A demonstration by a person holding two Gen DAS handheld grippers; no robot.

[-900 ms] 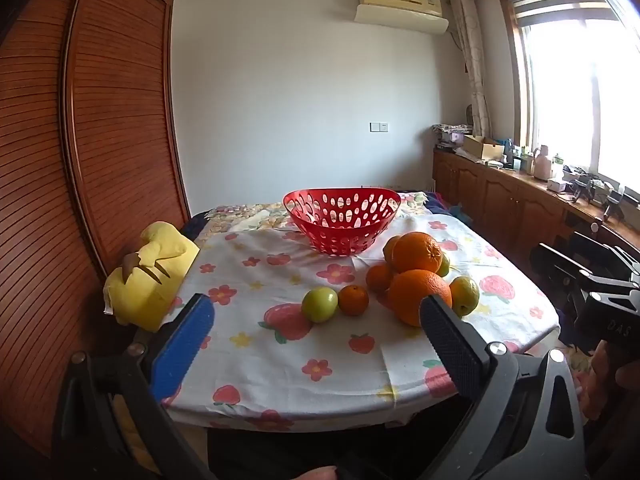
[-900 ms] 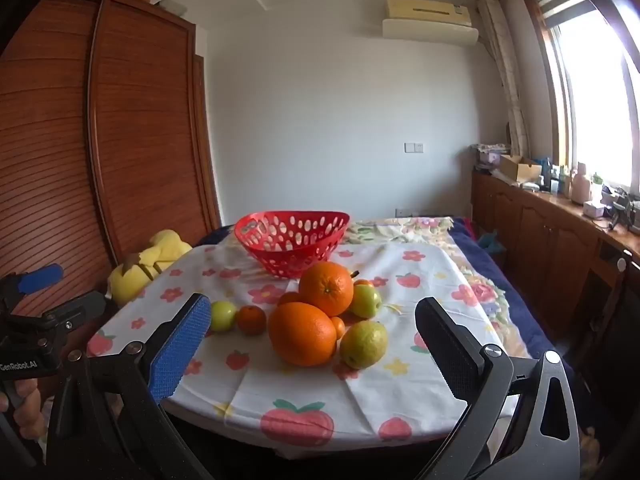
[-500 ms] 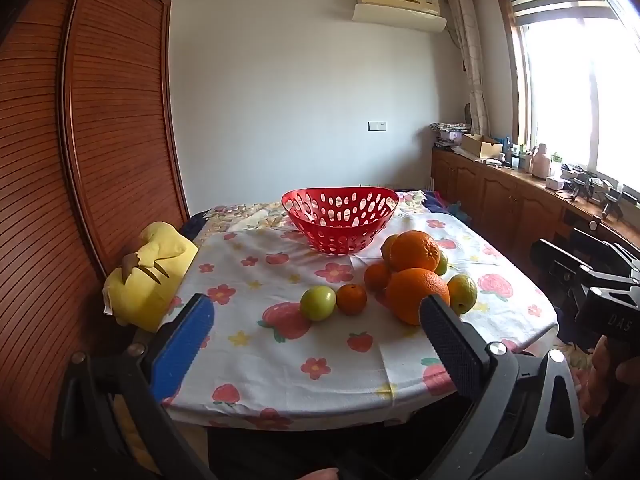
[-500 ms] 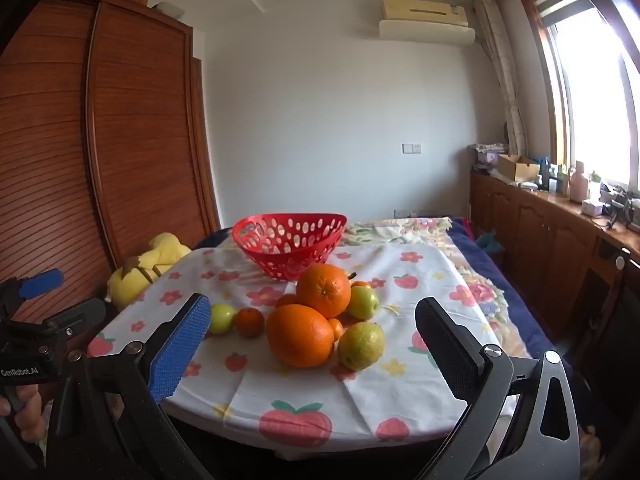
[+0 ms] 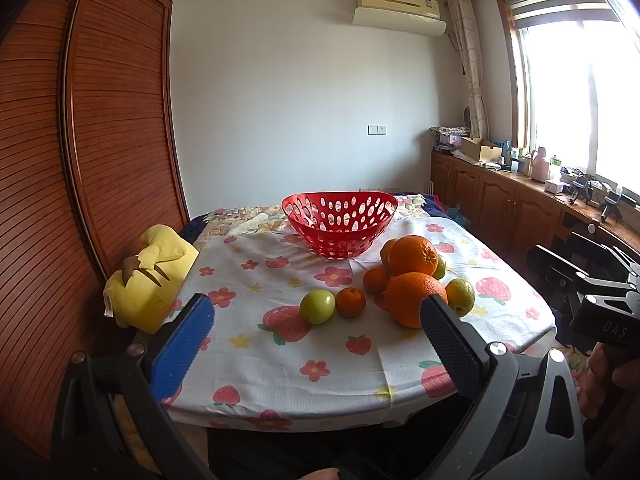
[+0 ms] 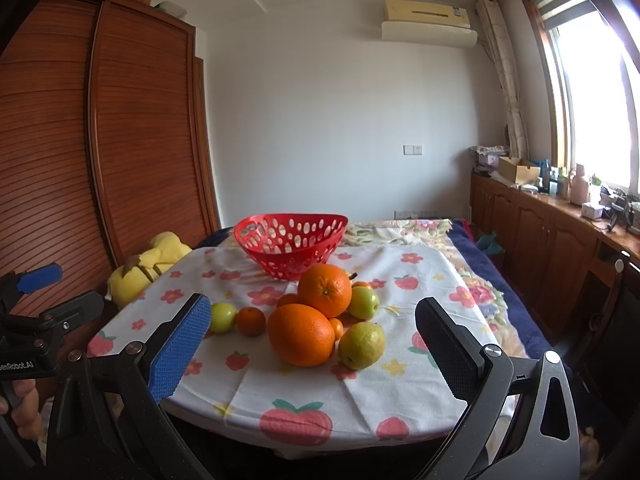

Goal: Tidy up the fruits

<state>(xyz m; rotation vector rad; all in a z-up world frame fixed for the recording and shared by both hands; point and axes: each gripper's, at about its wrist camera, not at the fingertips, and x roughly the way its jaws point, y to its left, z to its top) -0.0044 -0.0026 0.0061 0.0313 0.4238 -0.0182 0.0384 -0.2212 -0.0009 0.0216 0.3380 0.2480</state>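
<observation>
A round table (image 5: 280,376) draped in a white strawberry-and-flower cloth carries everything. Toward its far edge sits an empty red perforated plastic basket (image 5: 339,222). Nearer the middle lies the fruit cluster: two large oranges (image 6: 301,334), one stacked behind the other, a yellow-green pear (image 6: 362,345), a green apple (image 5: 317,306) and a small tangerine (image 5: 350,301) beside it. The left claw (image 5: 316,344) and right claw (image 6: 312,344) both hang released, off the near edge, short of the fruit.
</observation>
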